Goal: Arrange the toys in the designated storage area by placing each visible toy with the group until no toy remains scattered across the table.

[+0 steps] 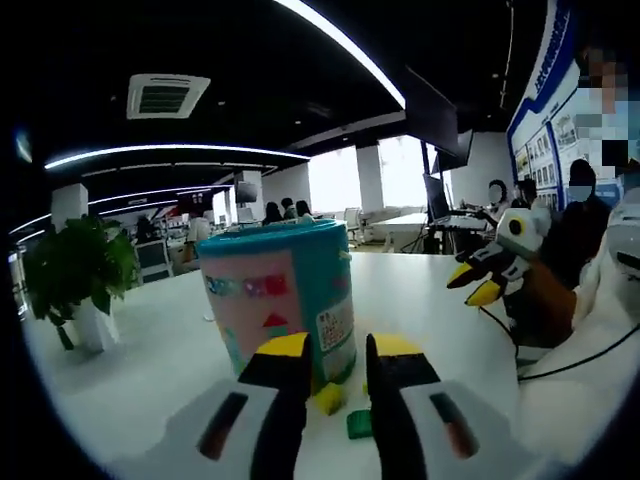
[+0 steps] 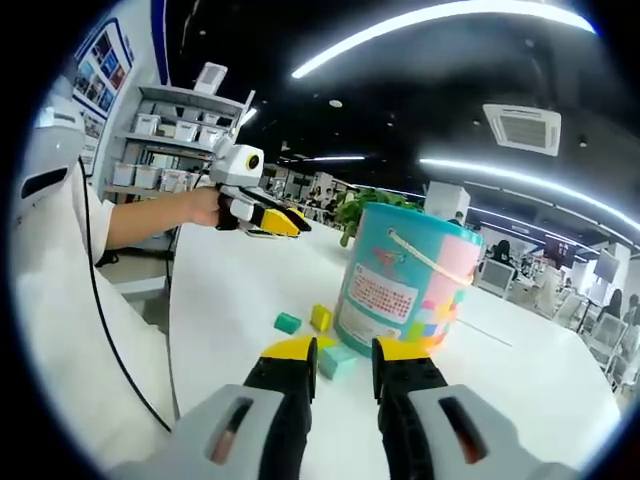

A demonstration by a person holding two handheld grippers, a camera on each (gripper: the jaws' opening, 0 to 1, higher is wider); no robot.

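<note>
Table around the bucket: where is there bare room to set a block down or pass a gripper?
Bare tabletop lies between the bucket and the potted plant, and beyond the bucket toward the far edge. In the right gripper view, the table right of the bucket is also bare. Crowded: the bucket's base, where the yellow block and green blocks lie.

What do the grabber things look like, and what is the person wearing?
Each gripper, left and right, has pale grey bodies with dark slots, and black jaws tipped in yellow. The person wears a white top with a thin black cable hanging over it.
</note>
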